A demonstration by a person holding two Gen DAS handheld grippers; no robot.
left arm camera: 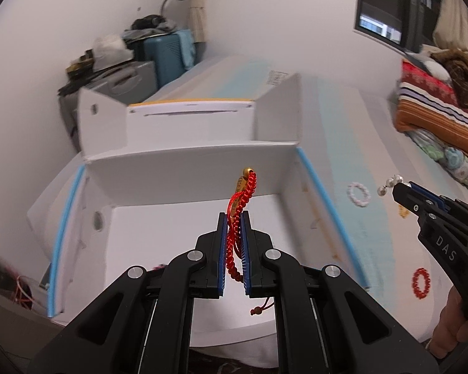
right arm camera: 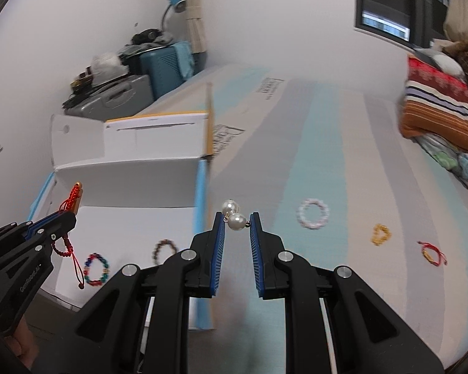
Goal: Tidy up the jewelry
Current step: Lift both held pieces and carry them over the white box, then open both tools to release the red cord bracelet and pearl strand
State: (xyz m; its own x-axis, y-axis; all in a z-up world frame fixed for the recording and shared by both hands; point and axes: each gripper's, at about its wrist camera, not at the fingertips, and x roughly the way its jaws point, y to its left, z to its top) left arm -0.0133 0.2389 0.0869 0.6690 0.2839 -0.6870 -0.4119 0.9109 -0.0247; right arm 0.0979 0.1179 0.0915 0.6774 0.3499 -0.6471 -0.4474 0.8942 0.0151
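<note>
the left claw [left arm camera: 234,218] is clamped on a red braided bracelet [left arm camera: 241,218] with a gold charm, held over the open white box [left arm camera: 177,218]. the right claw [right arm camera: 237,218] pinches a pearl piece [right arm camera: 235,219] – possibly an earring – just right of the box. two beaded bracelets [right arm camera: 96,269] lie inside; a white bead ring [right arm camera: 313,214], a yellow one [right arm camera: 380,233] and a red cord bracelet [right arm camera: 432,254] lie on the striped bed [right arm camera: 343,155].

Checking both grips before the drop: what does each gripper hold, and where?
Left gripper: red braided bracelet, pinched mid-loop. Right gripper: pearl piece, gripped across one pearl.
</note>
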